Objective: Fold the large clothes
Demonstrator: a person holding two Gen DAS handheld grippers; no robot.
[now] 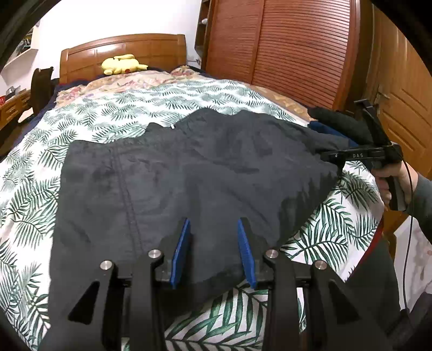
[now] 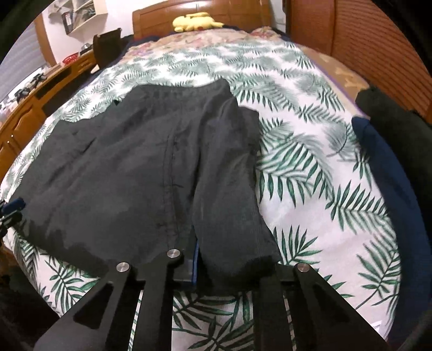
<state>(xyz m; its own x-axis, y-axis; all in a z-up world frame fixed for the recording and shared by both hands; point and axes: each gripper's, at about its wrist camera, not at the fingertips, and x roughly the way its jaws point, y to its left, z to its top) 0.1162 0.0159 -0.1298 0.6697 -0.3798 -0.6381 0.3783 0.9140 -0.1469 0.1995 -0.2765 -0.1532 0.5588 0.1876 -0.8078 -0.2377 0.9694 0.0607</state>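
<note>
Both tools are working at the near hem of a dark garment (image 1: 175,175) that is lying spread across the palm-leaf bedspread (image 1: 89,121). From its own camera, the left gripper (image 1: 214,251) is sitting at 6 o'clock with its blue pads (image 1: 181,252) parted and the garment's near edge lying between and under them, not pinched. The right gripper (image 1: 333,156) is showing at 3 o'clock in that same view, held in the person's hand (image 1: 394,181), its tip reaching into the garment's right corner. In the right wrist view, the right gripper (image 2: 213,259) is at 6 o'clock with a fold of the dark cloth running down into its fingers; one blue pad (image 2: 195,259) is peeking out beside the cloth, and the fingers appear to be clamping that fold. The garment is stretching from there toward 12 o'clock, where a yellow plush toy (image 2: 195,21) is resting by the wooden headboard (image 1: 121,51). At 3 o'clock, dark folded clothes (image 2: 388,151) are piling at the bed's edge.
</note>
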